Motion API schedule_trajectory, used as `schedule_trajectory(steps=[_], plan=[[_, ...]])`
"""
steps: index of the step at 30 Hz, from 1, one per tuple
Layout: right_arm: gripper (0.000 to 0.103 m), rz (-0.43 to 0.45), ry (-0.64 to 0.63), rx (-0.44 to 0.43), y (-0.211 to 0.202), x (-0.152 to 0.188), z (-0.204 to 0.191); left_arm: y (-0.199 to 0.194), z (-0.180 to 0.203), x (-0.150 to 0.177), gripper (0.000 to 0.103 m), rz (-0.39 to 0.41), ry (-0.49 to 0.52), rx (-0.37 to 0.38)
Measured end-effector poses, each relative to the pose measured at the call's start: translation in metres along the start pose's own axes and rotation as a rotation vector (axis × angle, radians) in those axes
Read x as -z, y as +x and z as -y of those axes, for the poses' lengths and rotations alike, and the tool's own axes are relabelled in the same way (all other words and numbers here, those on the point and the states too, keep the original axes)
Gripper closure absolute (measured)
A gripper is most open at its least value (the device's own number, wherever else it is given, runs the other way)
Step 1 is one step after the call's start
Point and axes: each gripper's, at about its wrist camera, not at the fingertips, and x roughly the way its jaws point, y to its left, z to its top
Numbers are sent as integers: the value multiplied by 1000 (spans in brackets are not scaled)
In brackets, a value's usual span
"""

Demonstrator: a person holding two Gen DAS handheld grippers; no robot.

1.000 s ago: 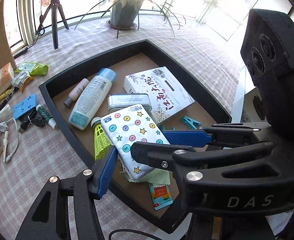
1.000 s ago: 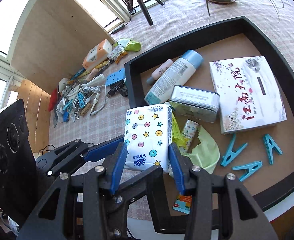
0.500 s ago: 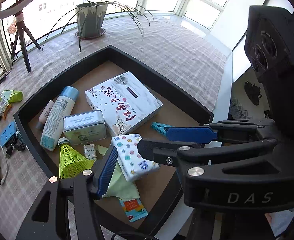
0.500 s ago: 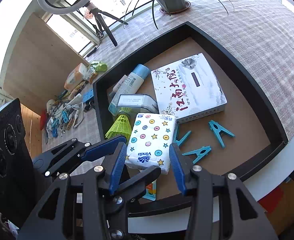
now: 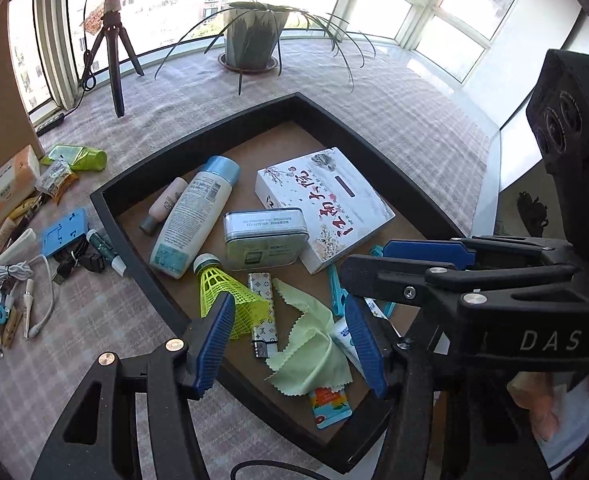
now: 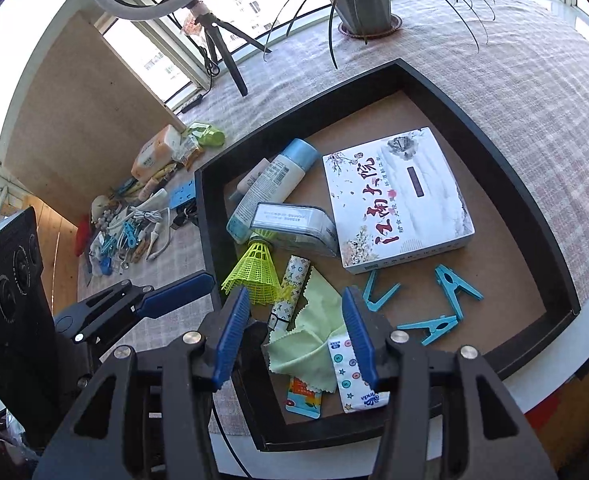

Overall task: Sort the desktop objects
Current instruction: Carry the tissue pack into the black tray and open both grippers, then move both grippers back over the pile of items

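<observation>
The tissue pack (image 6: 348, 376), white with coloured dots and stars, lies in the near corner of the black tray (image 6: 206, 220), half under the green cloth (image 6: 314, 332). My right gripper (image 6: 294, 296) hovers just above it. Its jaws are opening and the pads do not touch the pack, which sits low beside the right finger. In the left wrist view only a white end of the tissue pack (image 5: 342, 334) shows. My left gripper (image 5: 288, 304) stands open over the shuttlecock (image 5: 230, 300) and the cloth (image 5: 310, 356), holding nothing.
The tray also holds a white box (image 6: 398, 196), a tin (image 6: 294, 224), a lotion bottle (image 6: 274, 188), a patterned lighter (image 6: 290, 284) and blue clothespins (image 6: 450, 284). Cables, pegs and packets (image 5: 14, 264) litter the cloth left of the tray. A potted plant (image 5: 250, 36) and tripod (image 5: 114, 52) stand behind.
The tissue pack was clamped between my right pads in the earlier frames. Now it lies in the tray's near corner and the right jaws stand wider. Both grippers have drawn back slightly.
</observation>
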Motion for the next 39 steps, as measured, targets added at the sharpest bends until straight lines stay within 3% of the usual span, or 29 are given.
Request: schedule_trajectory(steps=[11,21,26,33,39], plan=[[55,-66,-161,-46,46,-17,-81,-34,-108,28,48,40,-195,-126],[55,-105,-367,-84,91,-48,-177,-75,-231,54,48,77,-382,-297],[55,-134,-451,-98,119,-72,-220,-93,-297,60,48,99,-491,-342],[55,-188,-476,-66,173,-109,-248,-102,-370,51,48,102,-591,-383],[55,-247,-559,-28,218,-120,-264,-92,-422,31,48,72,-634,-415]])
